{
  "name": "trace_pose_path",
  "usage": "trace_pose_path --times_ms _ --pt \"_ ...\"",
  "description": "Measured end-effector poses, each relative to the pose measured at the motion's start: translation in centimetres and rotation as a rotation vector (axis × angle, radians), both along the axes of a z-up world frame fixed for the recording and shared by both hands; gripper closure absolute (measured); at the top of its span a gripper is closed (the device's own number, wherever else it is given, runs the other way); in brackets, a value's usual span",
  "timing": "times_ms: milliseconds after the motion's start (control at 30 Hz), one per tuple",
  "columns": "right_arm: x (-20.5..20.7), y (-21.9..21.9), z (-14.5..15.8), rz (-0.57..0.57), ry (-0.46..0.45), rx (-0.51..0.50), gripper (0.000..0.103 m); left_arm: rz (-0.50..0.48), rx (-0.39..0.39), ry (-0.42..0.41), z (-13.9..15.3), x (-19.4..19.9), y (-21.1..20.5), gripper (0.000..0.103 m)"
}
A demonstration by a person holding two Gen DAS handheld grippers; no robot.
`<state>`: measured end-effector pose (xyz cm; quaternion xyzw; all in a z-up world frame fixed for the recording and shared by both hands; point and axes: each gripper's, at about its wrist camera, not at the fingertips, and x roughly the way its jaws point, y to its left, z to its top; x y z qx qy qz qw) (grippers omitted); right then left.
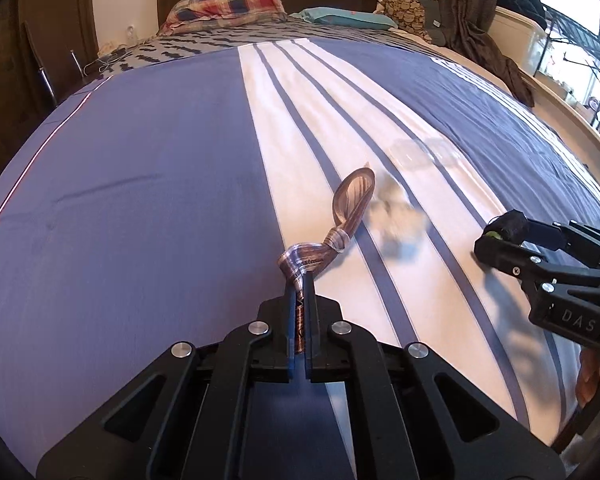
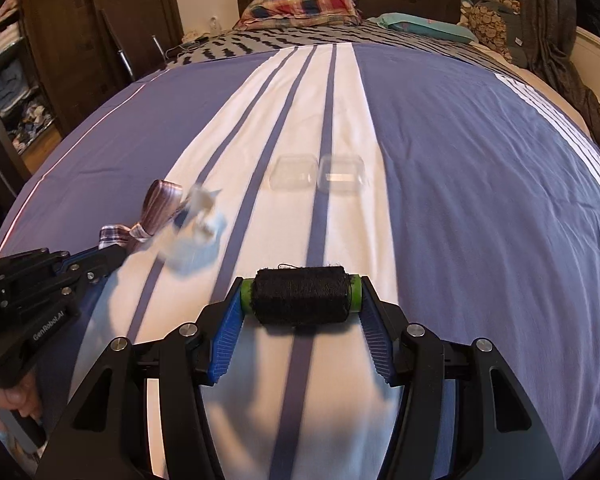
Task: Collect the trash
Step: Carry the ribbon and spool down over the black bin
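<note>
Both pick-ups look made: the left tongs (image 1: 299, 280) are pinched tight on a twisted wrapper (image 1: 342, 216), the right tongs (image 2: 300, 300) clamp a thread spool (image 2: 300, 295). Left on the bed (image 2: 480, 200): crumpled paper (image 2: 196, 224) beside the wrapper, and a clear clamshell box (image 2: 318, 177) beyond it.

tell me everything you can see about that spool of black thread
The spool of black thread is a green cylinder wound thick with fuzzy black thread, a loose strand sticking up. It lies sideways, clamped end to end between the right gripper and its blue ribbed pads, over the bedspread with its white band.
</note>
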<state>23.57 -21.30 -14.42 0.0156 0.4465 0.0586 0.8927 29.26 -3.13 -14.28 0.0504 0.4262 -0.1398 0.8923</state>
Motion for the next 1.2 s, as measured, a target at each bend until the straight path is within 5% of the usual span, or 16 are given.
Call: trace_pose_path --times_ms 600,833,1200 --pt "-18.8 -2.2 1.6 -0.008 -0.081 0.071 0.047 0.012 -0.111 -0.084 0.9 -20.6 1.9 0.102" --pt "-23.4 -2.2 -1.4 0.001 -0.018 0.095 0.047 -0.042 -0.125 -0.007 -2.4 -26.4 0.2 0.102" --pt "-25.8 -2.0 -8.5 0.008 0.155 0.098 0.047 -0.073 -0.054 0.209 -10.8 -28.9 -1.7 0.102"
